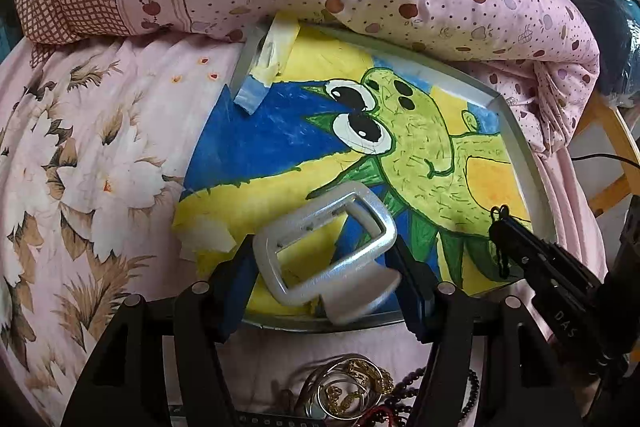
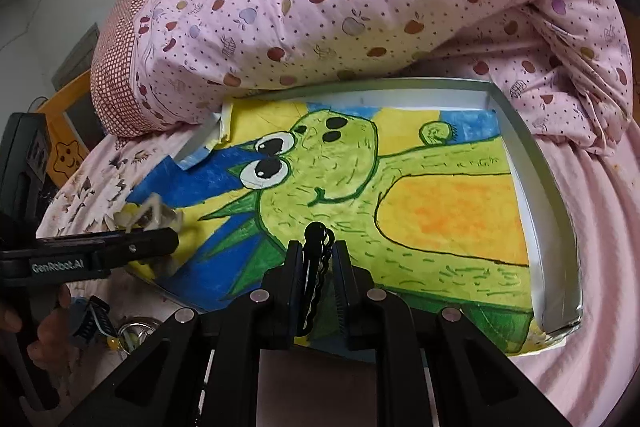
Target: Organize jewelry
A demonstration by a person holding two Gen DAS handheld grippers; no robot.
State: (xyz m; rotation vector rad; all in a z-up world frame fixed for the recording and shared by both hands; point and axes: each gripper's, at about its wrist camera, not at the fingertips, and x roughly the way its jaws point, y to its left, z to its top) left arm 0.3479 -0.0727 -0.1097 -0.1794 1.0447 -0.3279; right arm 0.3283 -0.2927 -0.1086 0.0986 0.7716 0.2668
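Note:
A silver rectangular hair claw (image 1: 332, 235) is clamped between the blue-padded fingers of my left gripper (image 1: 324, 271), just above the near edge of the tray (image 1: 516, 147). The tray is shallow, silver-rimmed and lined with a green dinosaur painting. My right gripper (image 2: 318, 249) is shut on a black wavy hair clip (image 2: 316, 233) over the painting's lower middle. In the left wrist view the right gripper (image 1: 498, 227) comes in from the right with the black clip (image 1: 500, 215) at its tip. The right wrist view shows the left gripper (image 2: 168, 239) side-on with the silver claw (image 2: 150, 215) blurred.
A pile of bangles, gold chain and dark beads (image 1: 352, 387) lies on the pink sheet just before the tray. A blue clip (image 2: 92, 319) and a bangle (image 2: 132, 331) lie near a hand (image 2: 48, 323). A rolled pink quilt (image 2: 360, 7) overhangs the tray's far rim (image 2: 552, 227).

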